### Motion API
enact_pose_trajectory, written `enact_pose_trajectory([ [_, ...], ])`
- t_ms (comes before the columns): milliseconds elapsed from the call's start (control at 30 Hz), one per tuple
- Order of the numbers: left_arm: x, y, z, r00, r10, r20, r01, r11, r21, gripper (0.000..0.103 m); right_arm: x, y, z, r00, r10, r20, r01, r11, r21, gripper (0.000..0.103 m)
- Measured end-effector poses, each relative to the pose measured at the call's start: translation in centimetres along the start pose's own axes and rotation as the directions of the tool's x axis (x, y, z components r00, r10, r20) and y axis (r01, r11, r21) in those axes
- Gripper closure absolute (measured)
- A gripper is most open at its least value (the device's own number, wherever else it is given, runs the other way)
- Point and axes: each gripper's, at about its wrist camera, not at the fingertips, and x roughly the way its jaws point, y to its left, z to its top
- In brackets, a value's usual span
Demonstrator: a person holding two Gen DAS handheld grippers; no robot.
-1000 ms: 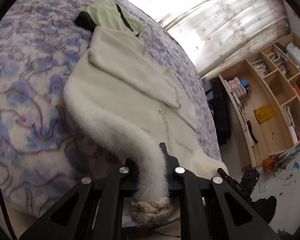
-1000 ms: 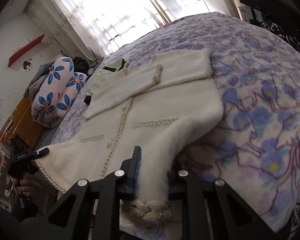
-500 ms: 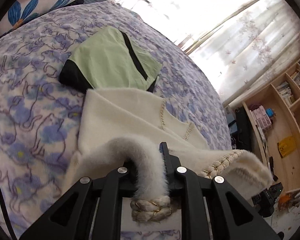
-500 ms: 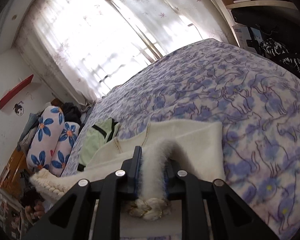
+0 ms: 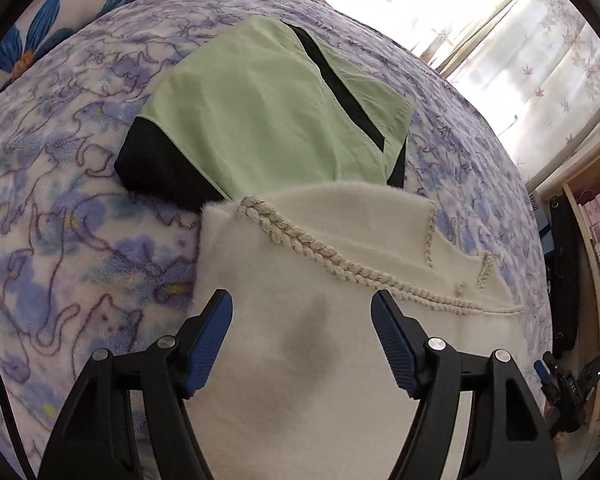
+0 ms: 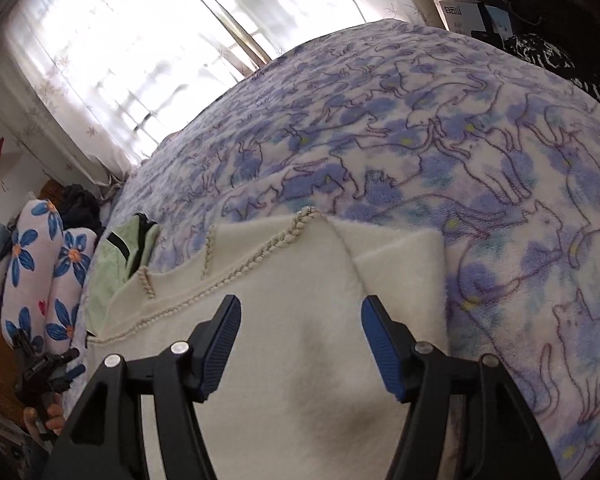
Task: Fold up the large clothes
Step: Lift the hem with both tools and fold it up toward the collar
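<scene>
The left tool stands wide, its jaws having just been opening; the cream cardigan lies beneath and between the blue pads, and neither pad presses on it. The right tool is likewise wide, its jaws also just opened, with the same cardigan spread under it and no grip on the fabric. The cardigan lies folded on the bed (a fleece cover printed with blue cats), its braided trim running across just ahead of the left tool. Directly beyond that trim lies a folded green garment with black panels, its near edge tucked under the cardigan.
</scene>
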Motion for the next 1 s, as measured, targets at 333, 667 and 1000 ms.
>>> enact_pose_trajectory([
  [333, 0.2, 1.9, -0.1, 0.994, -0.111, -0.003, 0.110, 0.978, 0.177, 0.033, 6.1, 0.1, 2.2, 0.992, -0.077, -0.100, 0.067, 0.993, -0.100, 0.040],
  [667, 1.5, 3.2, 0.5, 0.999, 0.015, 0.045, -0.027, 0.964, 0.265, 0.033, 8.6, 2.0, 2.3, 0.990, -0.110, -0.086, 0.091, 0.974, -0.205, 0.044],
  [1000, 1.5, -1.8, -1.3, 0.970, 0.132, 0.203, -0.213, 0.864, 0.456, 0.096, 5.3, 3.3, 1.1, 0.985, -0.166, 0.055, 0.174, 0.945, -0.278, 0.095],
])
